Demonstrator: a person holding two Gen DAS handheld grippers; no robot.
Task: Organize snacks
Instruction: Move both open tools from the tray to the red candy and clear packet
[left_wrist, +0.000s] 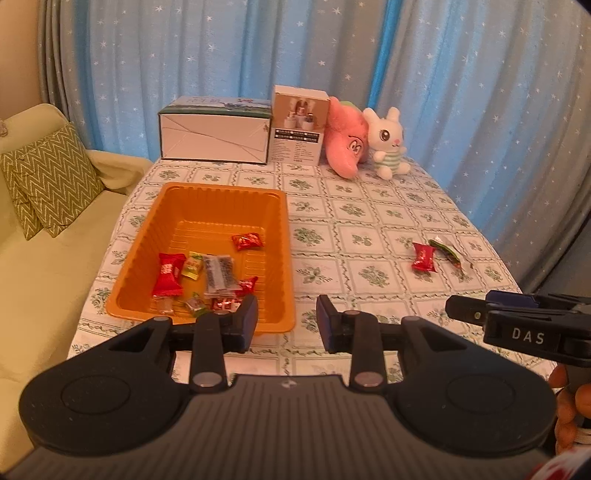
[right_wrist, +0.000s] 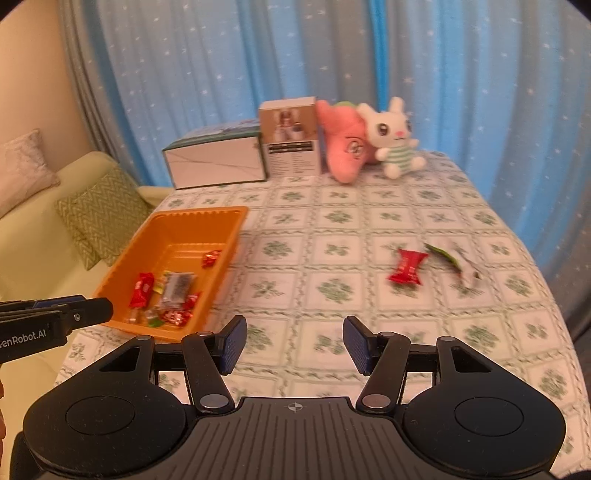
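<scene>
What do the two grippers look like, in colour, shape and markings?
Both are black plastic with round side discs, a ribbed centre plate and blue textured pads. The left gripper shows "enRobot.AI" on its side in the right view; the right gripper shows "DAS".

Blue starred curtains behind — pale sofa left.

Left gripper jaws apart, empty; right gripper jaws wider, empty; both tilted downward
</scene>
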